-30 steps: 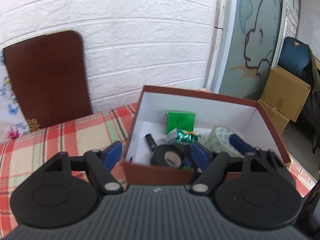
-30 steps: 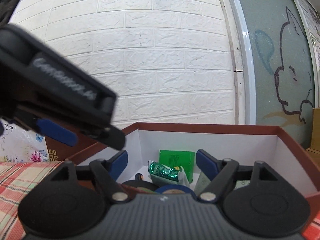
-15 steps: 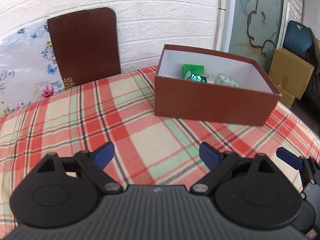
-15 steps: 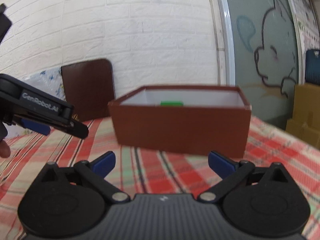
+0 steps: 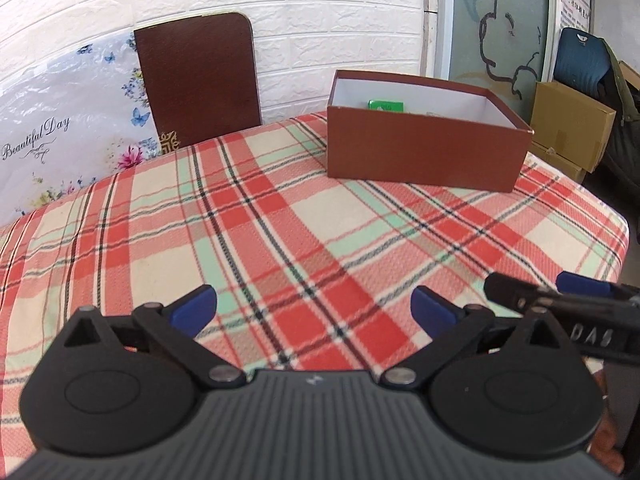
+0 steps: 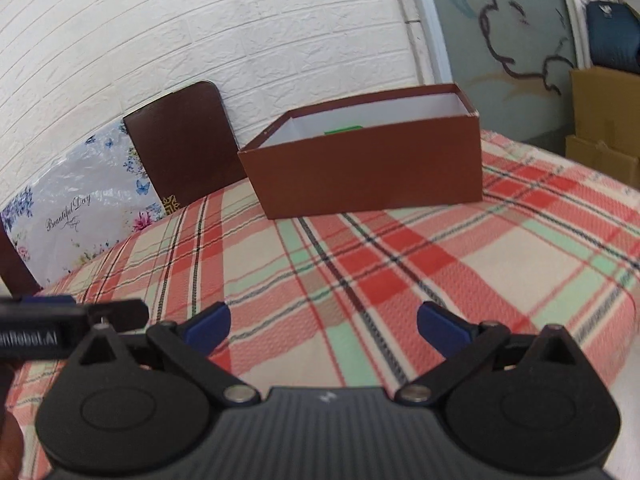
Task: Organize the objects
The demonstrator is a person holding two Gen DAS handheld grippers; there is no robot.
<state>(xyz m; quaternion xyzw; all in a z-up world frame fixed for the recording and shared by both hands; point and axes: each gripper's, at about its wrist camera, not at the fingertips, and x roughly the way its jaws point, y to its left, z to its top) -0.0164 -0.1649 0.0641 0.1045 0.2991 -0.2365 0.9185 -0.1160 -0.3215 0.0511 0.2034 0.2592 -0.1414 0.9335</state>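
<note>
A brown open box point(image 5: 424, 152) with a white inside stands at the far right of the plaid table; it also shows in the right wrist view point(image 6: 368, 168). A green packet point(image 5: 386, 105) peeks over its rim, also seen in the right wrist view point(image 6: 344, 131). My left gripper point(image 5: 314, 312) is open and empty, low over the near part of the table, far from the box. My right gripper point(image 6: 324, 326) is open and empty, beside the left one. The other contents of the box are hidden by its wall.
The plaid tablecloth point(image 5: 280, 232) covers the table; its right edge point(image 5: 616, 240) drops off near my right gripper. A brown board point(image 5: 196, 84) and a flowered bag point(image 5: 60, 136) lean on the white brick wall. Cardboard boxes point(image 5: 568, 124) stand on the floor at right.
Both grippers have pulled back from over the box to the near side of the table. The box now looks small and far. Both stay open and empty.
</note>
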